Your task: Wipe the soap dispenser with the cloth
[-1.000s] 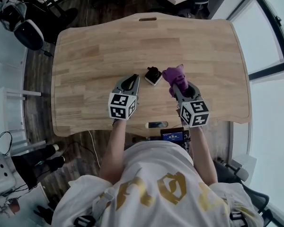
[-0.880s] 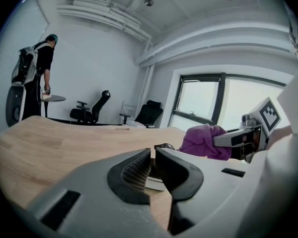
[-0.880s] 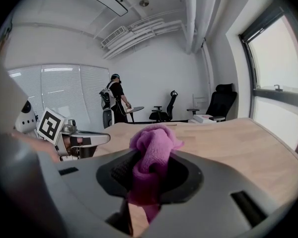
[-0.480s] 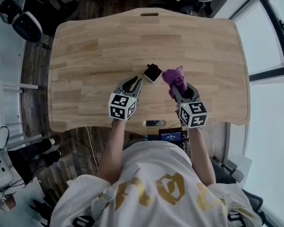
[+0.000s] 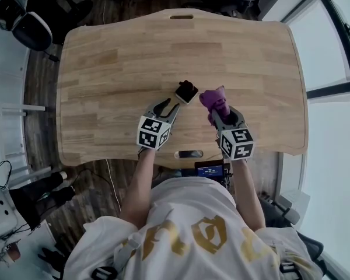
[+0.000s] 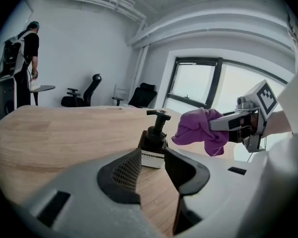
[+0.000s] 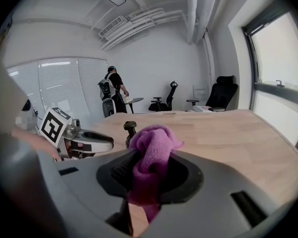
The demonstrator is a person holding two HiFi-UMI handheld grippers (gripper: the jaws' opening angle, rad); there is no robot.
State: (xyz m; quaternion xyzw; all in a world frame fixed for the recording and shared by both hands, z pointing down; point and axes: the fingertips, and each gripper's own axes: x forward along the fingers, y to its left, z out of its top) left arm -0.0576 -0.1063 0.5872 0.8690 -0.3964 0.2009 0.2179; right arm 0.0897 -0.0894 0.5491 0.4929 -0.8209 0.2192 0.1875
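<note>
My 2 grippers reach out over the wooden table (image 5: 105, 69). The left gripper (image 5: 168, 104) has just been opening its jaws, and they stand a little apart with nothing between them. The soap dispenser (image 5: 186, 91) stands upright just beyond their tips. My right gripper (image 5: 219, 111) clamps the purple cloth (image 5: 213, 98), which bunches up just to the right of the dispenser. A small dark flat object (image 5: 188, 154) lies at the table's near edge.

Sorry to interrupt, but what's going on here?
A person is working two handheld grippers over a wooden table. The right gripper is clamped on a purple cloth, held beside the soap dispenser. The left gripper has just been opening its jaws, with the dispenser just ahead of them, not between them.
</note>
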